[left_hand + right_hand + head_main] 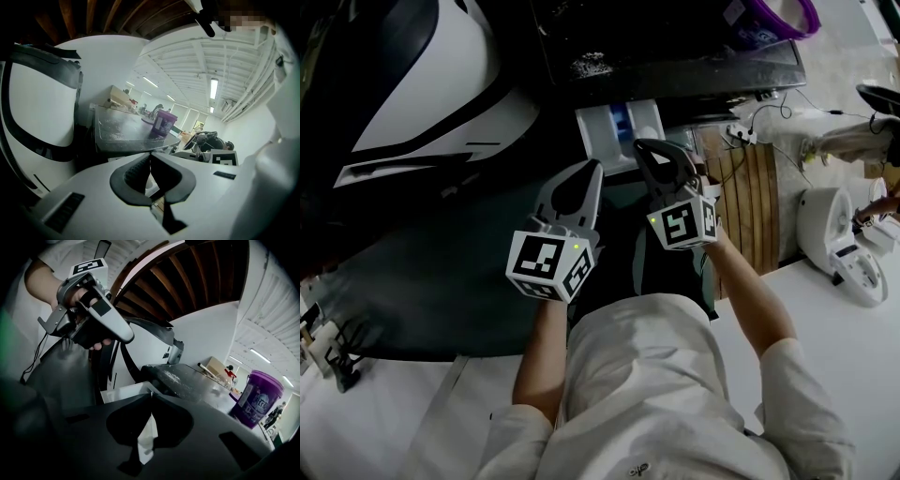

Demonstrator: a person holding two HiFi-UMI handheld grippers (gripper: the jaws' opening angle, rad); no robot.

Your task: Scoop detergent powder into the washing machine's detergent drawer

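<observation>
A white curved housing with black bands [422, 84] fills the upper left of the head view. Just to its right, across the upper centre, lies the dark top of the washing machine [675, 52]. The person's light shirt [647, 394] takes up the lower centre, with both forearms reaching up the frame. A slatted wooden panel [750, 187] shows right of centre.

A purple tub [773, 17] stands on the machine's top at the upper right edge of the head view. In the right gripper view it sits at the right edge.

The white detergent drawer [614, 131] is pulled out from the machine's front, just above centre, and one of its compartments shows blue.

The left gripper [592, 171], white, is at centre, just below and left of the drawer. Its jaws are together at the tips with nothing between them. The right gripper [644, 147], dark, is just right of it, with its tips by the drawer's lower right corner. Its jaws are likewise pressed together and empty.

A patch of spilt powder [591, 66] lies on the machine's top above the drawer.
</observation>
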